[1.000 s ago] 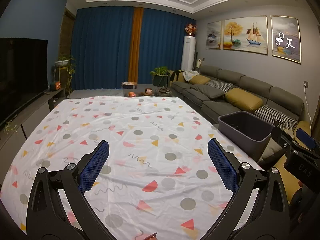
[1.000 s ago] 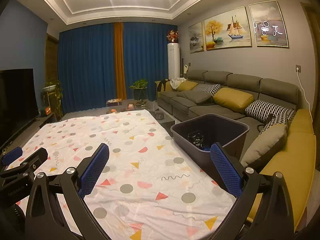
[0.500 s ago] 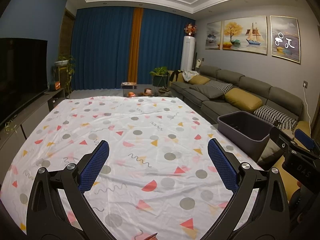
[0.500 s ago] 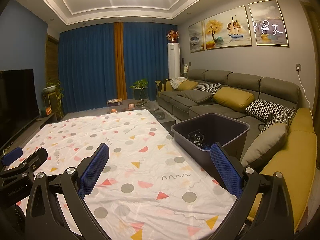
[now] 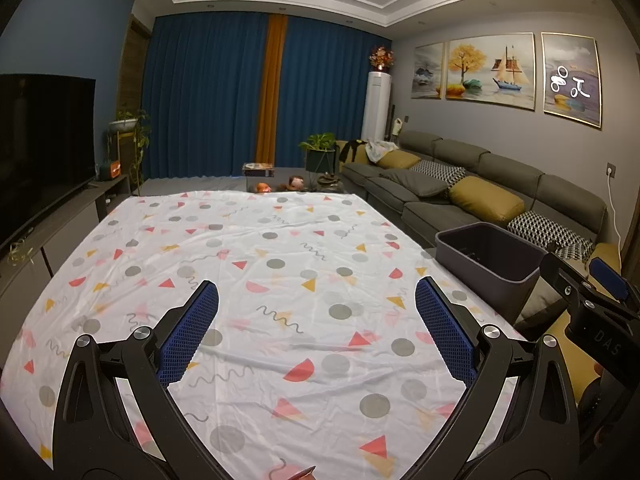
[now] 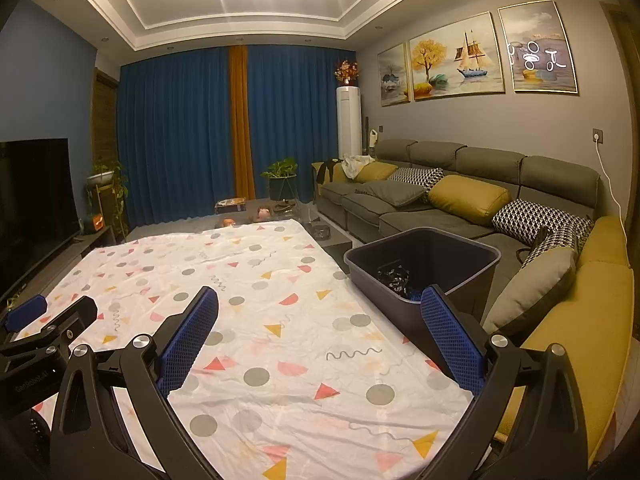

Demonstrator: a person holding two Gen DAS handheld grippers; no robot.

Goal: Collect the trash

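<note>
a patterned tabletop (image 5: 280, 264) spreads beneath your left hand-held gripper (image 5: 317, 308) and right hand-held gripper (image 6: 319, 316), both spread wide; only the right view reveals dark trash (image 6: 394, 278) inside the grey bin (image 6: 472, 280).

left gripper (image 5: 316, 304) jaws wide, empty | over patterned cloth (image 5: 280, 248) | grey bin (image 5: 486, 258) right

Two black grippers, each with broad triangular-cutout arms ending in finger pads of blue honeycomb-textured rubber. On the left gripper (image 5: 317, 308), silver round-headed screws beside the base of each pad (image 5: 191, 330). Same build on the right gripper (image 6: 319, 316): blue mesh pads (image 6: 450, 338), silver screws, matte black frame. White lettering on its body, seen from the left wrist.
</note>
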